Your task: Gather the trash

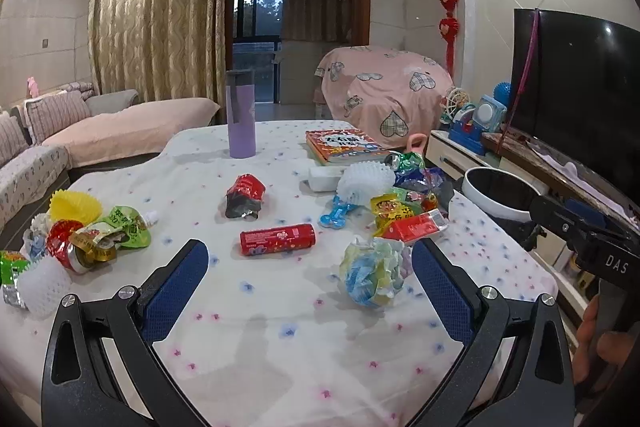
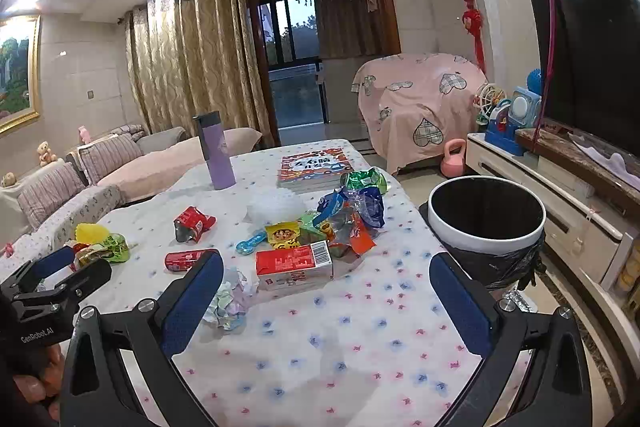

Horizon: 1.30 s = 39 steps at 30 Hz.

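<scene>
LEFT WRIST: left gripper (image 1: 310, 269) is hovering with jaws wide apart and empty over crumpled pastel paper wad (image 1: 374, 273) | RIGHT WRIST: right gripper (image 2: 326, 285) is gaping empty; white-rimmed black-lined trash bin (image 2: 486, 211) is standing beside table | STEP: starting pickup; next, close on wad.

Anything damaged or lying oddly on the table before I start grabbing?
Yes. One red can in mid-table is crushed, and another red can lies on its side in front of it. A crumpled paper ball sits nearest the open left gripper. The purple bottle stands upright.
</scene>
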### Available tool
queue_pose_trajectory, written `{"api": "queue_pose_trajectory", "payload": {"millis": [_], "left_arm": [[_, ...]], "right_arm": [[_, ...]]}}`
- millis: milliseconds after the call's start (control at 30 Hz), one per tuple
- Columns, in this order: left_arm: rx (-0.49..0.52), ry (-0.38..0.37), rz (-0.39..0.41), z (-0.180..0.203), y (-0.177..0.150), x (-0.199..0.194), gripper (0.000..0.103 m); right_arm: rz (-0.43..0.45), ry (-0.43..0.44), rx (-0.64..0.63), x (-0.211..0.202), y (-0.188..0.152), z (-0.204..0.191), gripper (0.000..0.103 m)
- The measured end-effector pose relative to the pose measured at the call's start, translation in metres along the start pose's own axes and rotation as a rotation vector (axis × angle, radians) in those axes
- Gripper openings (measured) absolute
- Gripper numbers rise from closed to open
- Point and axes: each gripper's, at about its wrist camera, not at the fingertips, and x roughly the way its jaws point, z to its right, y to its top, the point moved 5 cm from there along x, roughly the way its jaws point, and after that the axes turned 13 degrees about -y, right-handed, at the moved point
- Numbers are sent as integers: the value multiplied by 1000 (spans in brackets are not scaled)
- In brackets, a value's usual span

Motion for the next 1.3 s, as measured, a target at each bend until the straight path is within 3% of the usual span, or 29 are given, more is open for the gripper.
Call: {"api": "queue_pose_trajectory", "payload": {"millis": [1300], "left_arm": [[3, 3, -1, 4, -2, 3, 103]], "right_arm": [[-5, 40, 27, -1, -3, 0, 103]]}}
